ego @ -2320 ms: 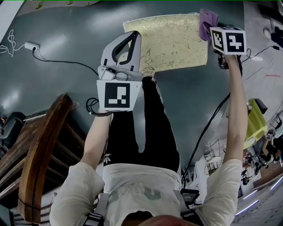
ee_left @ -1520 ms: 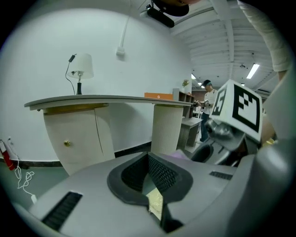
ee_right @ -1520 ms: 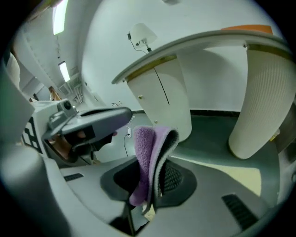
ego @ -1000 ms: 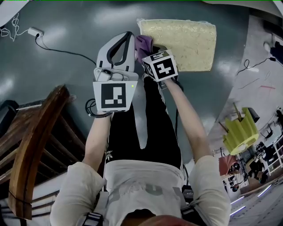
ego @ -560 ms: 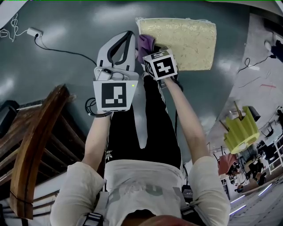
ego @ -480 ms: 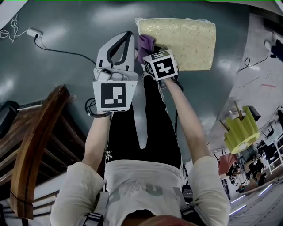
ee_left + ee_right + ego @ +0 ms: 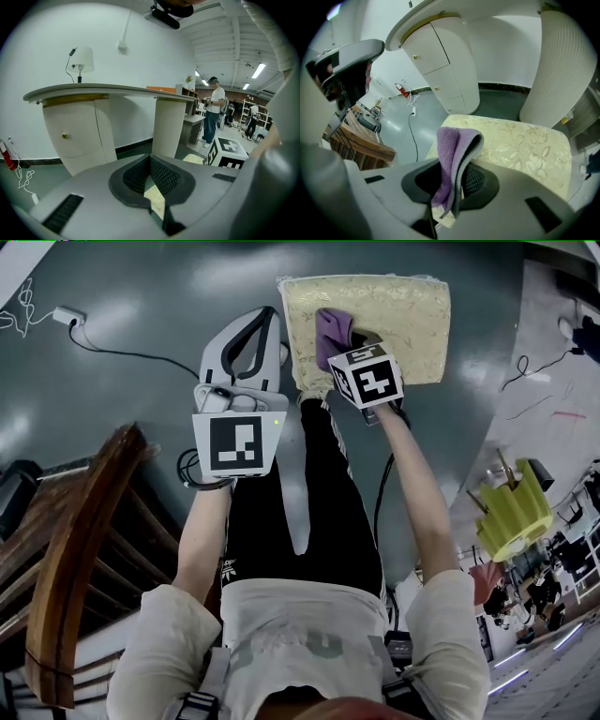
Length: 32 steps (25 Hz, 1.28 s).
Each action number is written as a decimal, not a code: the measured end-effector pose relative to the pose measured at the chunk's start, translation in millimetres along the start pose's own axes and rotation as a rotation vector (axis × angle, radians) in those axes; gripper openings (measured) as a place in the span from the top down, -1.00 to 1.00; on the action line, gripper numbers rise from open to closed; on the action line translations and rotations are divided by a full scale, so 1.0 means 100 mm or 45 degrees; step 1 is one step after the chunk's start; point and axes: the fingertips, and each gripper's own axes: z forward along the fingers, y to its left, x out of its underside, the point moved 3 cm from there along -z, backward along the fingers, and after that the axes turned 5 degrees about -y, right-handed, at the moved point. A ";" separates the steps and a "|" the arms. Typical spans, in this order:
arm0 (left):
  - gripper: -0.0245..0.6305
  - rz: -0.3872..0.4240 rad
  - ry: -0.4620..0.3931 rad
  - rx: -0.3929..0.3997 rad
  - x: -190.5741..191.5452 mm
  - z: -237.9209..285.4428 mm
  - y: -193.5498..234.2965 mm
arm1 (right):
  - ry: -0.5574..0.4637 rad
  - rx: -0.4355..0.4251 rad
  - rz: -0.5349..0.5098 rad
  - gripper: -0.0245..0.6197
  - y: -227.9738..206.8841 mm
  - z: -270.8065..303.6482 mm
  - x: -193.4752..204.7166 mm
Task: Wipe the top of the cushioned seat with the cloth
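Right gripper view, right claw (image 7: 449,185) pinching cloth (image 7: 455,147) (fold up), over cushioned seat (image 7: 525,145), left claw (image 7: 152,183) pressed together.

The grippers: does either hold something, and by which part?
The right gripper is shut on the purple cloth, pinching its lower layers; the fold sticks out beyond the jaws. The left gripper is shut on nothing.

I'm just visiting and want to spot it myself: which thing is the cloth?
Find the pale yellow cushioned seat on the grey floor. Over its left part, the right gripper pinches the cloth: a small folded purple towel, the only purple thing against the leaf-patterned cushion.
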 end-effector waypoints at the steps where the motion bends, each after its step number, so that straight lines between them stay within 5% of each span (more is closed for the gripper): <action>1: 0.91 0.001 0.000 0.003 0.00 0.01 -0.01 | 0.007 0.016 -0.005 0.63 -0.08 -0.04 0.02; 18: 0.91 0.063 0.010 0.096 -0.04 0.16 -0.37 | 0.136 0.383 -0.053 0.63 -1.59 -0.80 0.45; 32: 0.91 0.084 0.003 0.156 -0.10 0.32 -0.61 | 0.161 0.456 -0.043 0.63 -2.01 -1.01 0.58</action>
